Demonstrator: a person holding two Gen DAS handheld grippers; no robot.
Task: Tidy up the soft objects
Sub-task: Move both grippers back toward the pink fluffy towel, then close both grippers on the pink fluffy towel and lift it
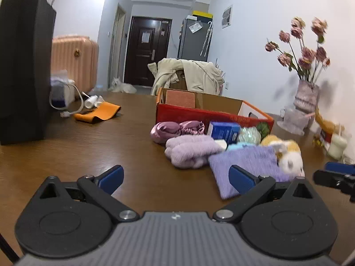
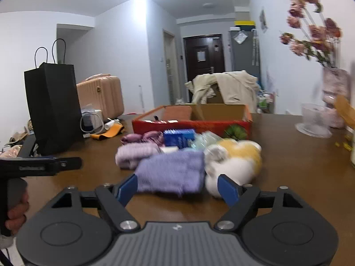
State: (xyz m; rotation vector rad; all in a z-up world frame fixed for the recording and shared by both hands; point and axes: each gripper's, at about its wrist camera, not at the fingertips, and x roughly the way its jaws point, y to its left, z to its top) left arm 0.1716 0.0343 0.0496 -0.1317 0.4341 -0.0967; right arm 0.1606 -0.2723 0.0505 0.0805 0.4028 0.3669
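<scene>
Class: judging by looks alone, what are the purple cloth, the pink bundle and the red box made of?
Purple cloth: probably knitted or terry fabric, fuzzy and matt.
Pink bundle: likely satin, glossy gathered folds.
Red box: cardboard, brown inside its printed walls.

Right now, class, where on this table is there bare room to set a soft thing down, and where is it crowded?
Free: the table between the black bag and the purple towel; also right of the plush toy, short of the vase. Crowded: the pile against the red box.
</scene>
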